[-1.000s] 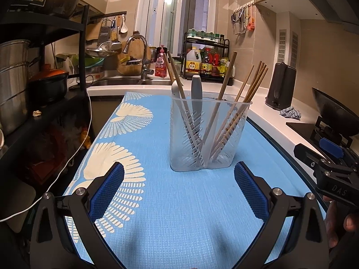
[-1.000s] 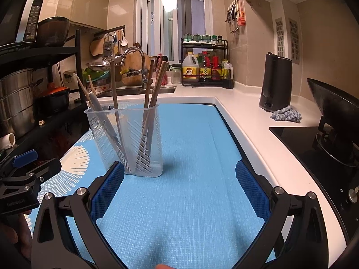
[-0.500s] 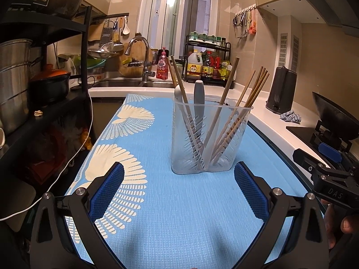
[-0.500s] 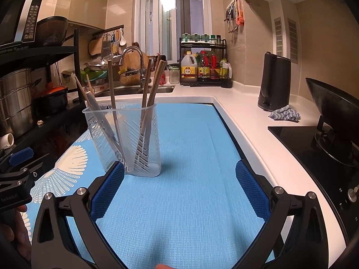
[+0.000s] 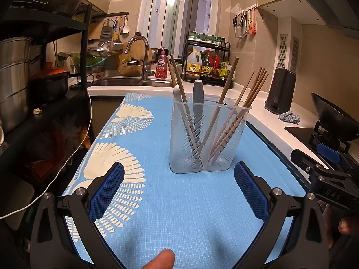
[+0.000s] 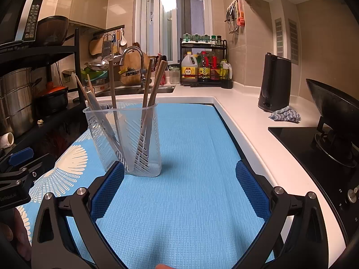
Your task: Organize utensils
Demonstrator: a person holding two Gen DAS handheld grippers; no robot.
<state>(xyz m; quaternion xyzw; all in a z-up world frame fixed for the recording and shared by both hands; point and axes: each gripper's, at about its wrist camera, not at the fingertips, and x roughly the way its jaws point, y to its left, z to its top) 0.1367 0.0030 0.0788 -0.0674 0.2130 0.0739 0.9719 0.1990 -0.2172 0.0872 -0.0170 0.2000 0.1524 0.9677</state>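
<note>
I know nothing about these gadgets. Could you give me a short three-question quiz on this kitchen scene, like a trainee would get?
1. True or false: the left gripper holds a chopstick.
2. The holder stands on: A) the stove B) the blue mat C) the sink
3. Fill in: the right gripper's jaws are ____.

Key: 1 false; 2 B; 3 open

Right tool open, empty; utensil holder w/ chopsticks front-left.
</note>
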